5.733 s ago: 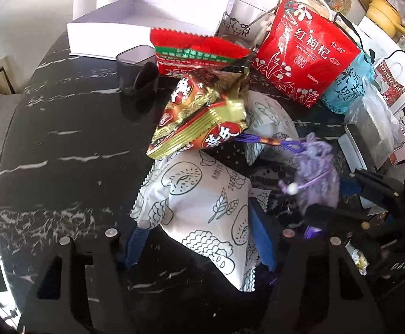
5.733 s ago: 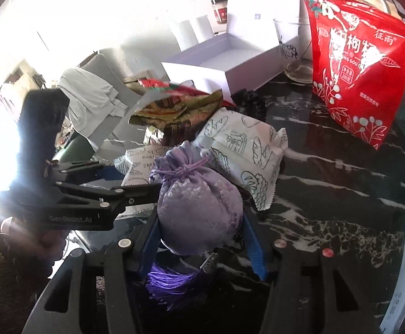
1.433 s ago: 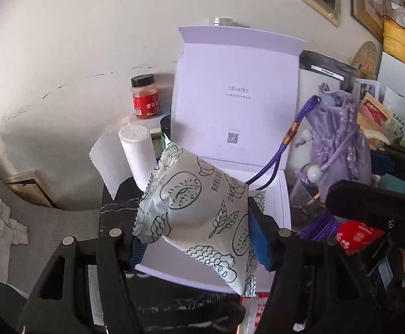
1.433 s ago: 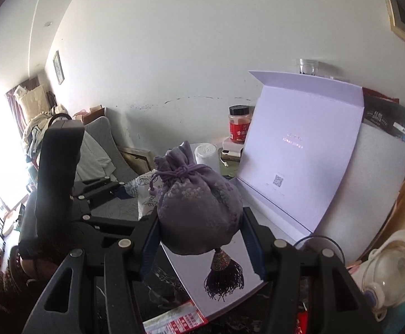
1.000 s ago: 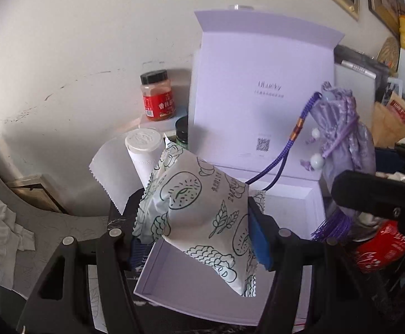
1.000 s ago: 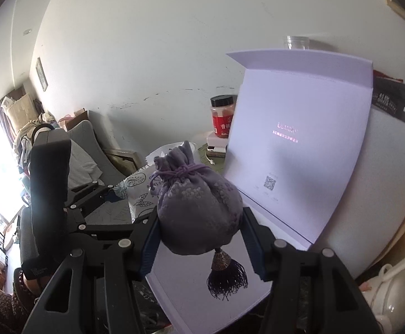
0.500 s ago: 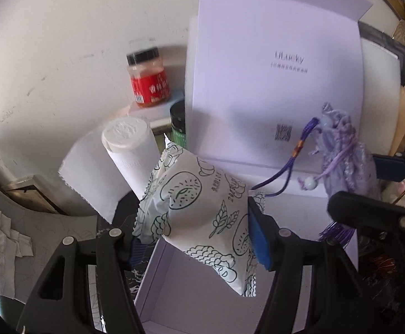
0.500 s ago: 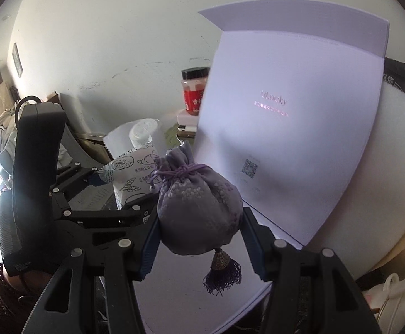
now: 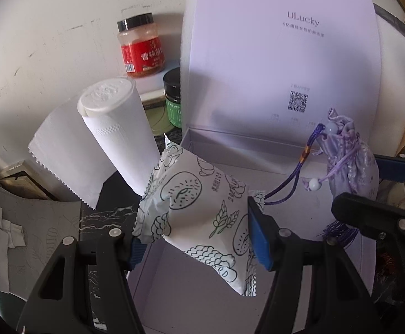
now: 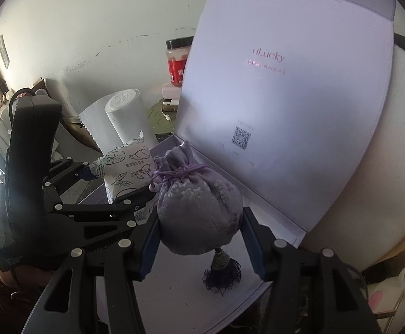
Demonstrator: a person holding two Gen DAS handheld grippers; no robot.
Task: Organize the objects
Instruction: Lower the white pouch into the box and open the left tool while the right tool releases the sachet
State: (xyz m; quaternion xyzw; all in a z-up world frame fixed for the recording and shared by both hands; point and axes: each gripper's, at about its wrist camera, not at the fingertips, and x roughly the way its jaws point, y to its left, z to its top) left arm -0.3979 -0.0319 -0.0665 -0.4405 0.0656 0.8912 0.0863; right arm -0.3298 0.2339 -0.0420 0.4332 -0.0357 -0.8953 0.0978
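Observation:
My left gripper [image 9: 195, 236] is shut on a white snack packet [image 9: 202, 211] printed with black line drawings, held above the left part of an open lilac gift box [image 9: 191, 300]. My right gripper [image 10: 199, 239] is shut on a purple drawstring pouch [image 10: 199, 211] with a tassel [image 10: 222, 275] hanging under it, over the same box's floor [image 10: 180, 300]. The box lid [image 10: 283, 97] stands upright behind both. In the left wrist view the pouch [image 9: 350, 167] and its cord hang at the right; in the right wrist view the packet [image 10: 127, 169] sits to the left.
A paper towel roll [image 9: 116, 128] stands just left of the box. Behind it are a red-labelled jar [image 9: 141, 50] and a green-labelled jar [image 9: 173, 100]. The black marble table [image 9: 102, 214] shows at the box's left edge. A wall rises close behind.
Both grippers have come down and closer to the box with their loads; the box floor and lid now fill more of each view. Neither grip has changed.

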